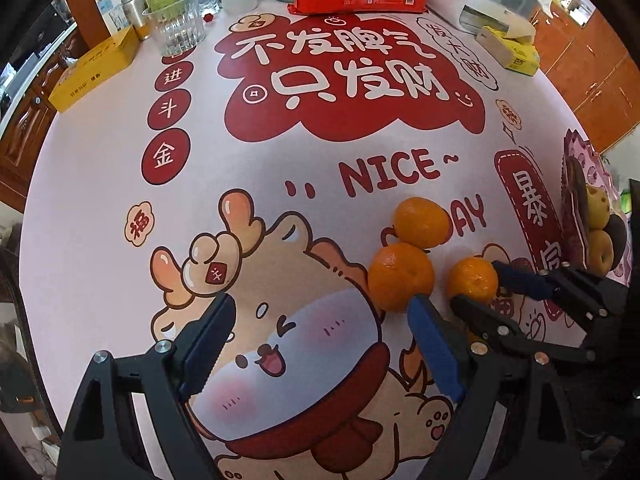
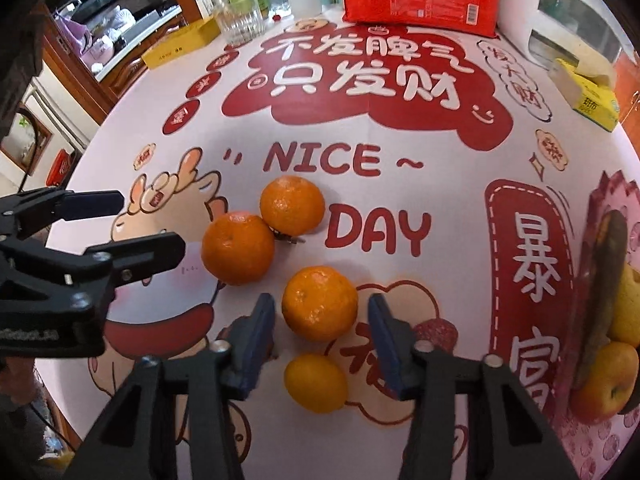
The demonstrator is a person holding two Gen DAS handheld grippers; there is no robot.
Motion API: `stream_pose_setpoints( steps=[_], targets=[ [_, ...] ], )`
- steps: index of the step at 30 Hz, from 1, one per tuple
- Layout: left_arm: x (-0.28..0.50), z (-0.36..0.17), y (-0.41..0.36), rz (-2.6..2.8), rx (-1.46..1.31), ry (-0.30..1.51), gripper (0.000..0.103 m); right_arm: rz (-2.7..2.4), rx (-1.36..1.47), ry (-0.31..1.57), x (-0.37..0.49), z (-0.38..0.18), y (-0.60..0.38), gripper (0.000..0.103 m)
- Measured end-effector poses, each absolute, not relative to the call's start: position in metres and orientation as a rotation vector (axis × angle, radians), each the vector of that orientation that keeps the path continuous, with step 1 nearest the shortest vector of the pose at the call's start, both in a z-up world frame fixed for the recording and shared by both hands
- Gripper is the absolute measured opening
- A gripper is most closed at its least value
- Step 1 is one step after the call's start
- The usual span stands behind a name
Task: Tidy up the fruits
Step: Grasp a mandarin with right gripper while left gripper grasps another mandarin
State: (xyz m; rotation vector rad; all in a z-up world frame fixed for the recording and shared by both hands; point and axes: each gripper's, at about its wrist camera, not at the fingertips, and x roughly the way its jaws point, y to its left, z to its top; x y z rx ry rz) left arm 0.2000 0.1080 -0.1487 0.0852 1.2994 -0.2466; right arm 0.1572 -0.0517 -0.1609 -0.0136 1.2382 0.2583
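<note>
— Closest in the left wrist view, what do you see?

— Blue-padded jaws of the left gripper (image 1: 320,320), spread wide over the cartoon print of the tabletop (image 1: 100,184), with nothing between them. One pad tip sits just beside the nearer of two touching oranges (image 1: 401,276).

— And the other orange?

— The far orange (image 1: 422,222) lies just behind it. To the right, a third orange (image 1: 474,280) sits between the fingers of the right gripper (image 1: 476,284), but I cannot tell from here whether they touch it.

— Anything at the edge?

— A pink patterned plate (image 1: 576,160) with yellowish fruit on it, partly cut off.

— Now the right wrist view.

— Nearest is a small yellow citrus (image 2: 316,382) lying between the arms of the right gripper (image 2: 320,312), behind its pads. Ahead of it, the third orange (image 2: 319,302) lies between the pads, with a sliver of gap on each side, so nothing is pinched. Two touching oranges (image 2: 238,247) lie beyond, near the left gripper (image 2: 150,224), whose jaws stand apart. An apple (image 2: 608,384) rests on the plate (image 2: 616,196) at right.
</note>
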Motion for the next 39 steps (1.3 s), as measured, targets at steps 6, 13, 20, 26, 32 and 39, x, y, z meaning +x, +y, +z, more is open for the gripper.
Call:
stream_pose_setpoints(
  steps=[6, 13, 20, 26, 32, 39],
  targets=[
    [0.202, -0.153, 0.095, -0.268, 0.082, 1.305, 0.087, 0.272, -0.01, 1.237, 0.159, -0.161, -0.056, 0.04],
    [0.208, -0.166, 0.077, -0.304, 0.055, 1.337, 0.086, 0.175, -0.099, 1.156, 0.154, -0.144, -0.071, 0.04],
    [0.212, -0.182, 0.063, -0.312, 0.058, 1.376, 0.074, 0.142, -0.085, 1.155, 0.154, -0.145, -0.086, 0.04],
    [0.213, -0.187, 0.056, -0.334, 0.045, 1.387, 0.043, 0.137, -0.076, 1.142, 0.151, -0.144, -0.09, 0.04],
    [0.205, -0.174, 0.053, -0.323, 0.066, 1.35, 0.041, 0.144, -0.066, 1.13, 0.146, -0.137, -0.09, 0.04],
    [0.184, -0.128, 0.051, -0.333, 0.125, 1.241, 0.041, 0.166, -0.06, 1.077, 0.129, -0.115, -0.085, 0.04]
  ],
)
